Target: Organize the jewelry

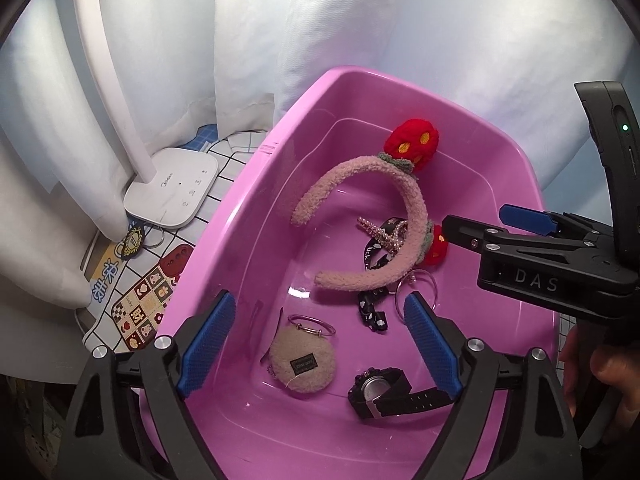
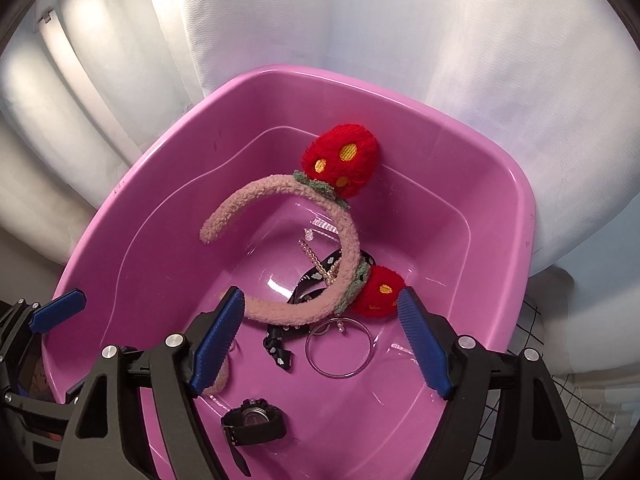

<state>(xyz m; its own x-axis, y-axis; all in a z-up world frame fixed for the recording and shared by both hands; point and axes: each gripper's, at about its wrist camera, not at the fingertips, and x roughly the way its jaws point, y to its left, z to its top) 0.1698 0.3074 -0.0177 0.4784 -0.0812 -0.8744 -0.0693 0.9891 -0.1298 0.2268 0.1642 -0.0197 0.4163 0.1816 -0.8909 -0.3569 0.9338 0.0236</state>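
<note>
A pink plastic tub (image 1: 240, 184) (image 2: 160, 160) holds the jewelry. A fuzzy pink headband with red strawberries (image 1: 412, 208) (image 2: 344, 232) leans across it. Under the headband lie a pearl clip (image 1: 380, 234) (image 2: 320, 264), a black printed ribbon (image 1: 372, 312) (image 2: 278, 348) and a thin metal ring (image 2: 340, 350). A black watch (image 1: 380, 392) (image 2: 254, 420) and a round beige plush charm (image 1: 302, 364) rest on the tub's near floor. My left gripper (image 1: 320, 300) hangs open over the charm and watch, holding nothing. My right gripper (image 2: 321, 294) is open above the ring and headband, also holding nothing.
A white lamp base (image 1: 172, 192) and a small keychain (image 1: 132, 242) sit on the patterned cloth (image 1: 140, 304) left of the tub. White curtains (image 1: 360, 20) hang close behind. A person's hand (image 1: 608, 380) grips the right tool at the far right.
</note>
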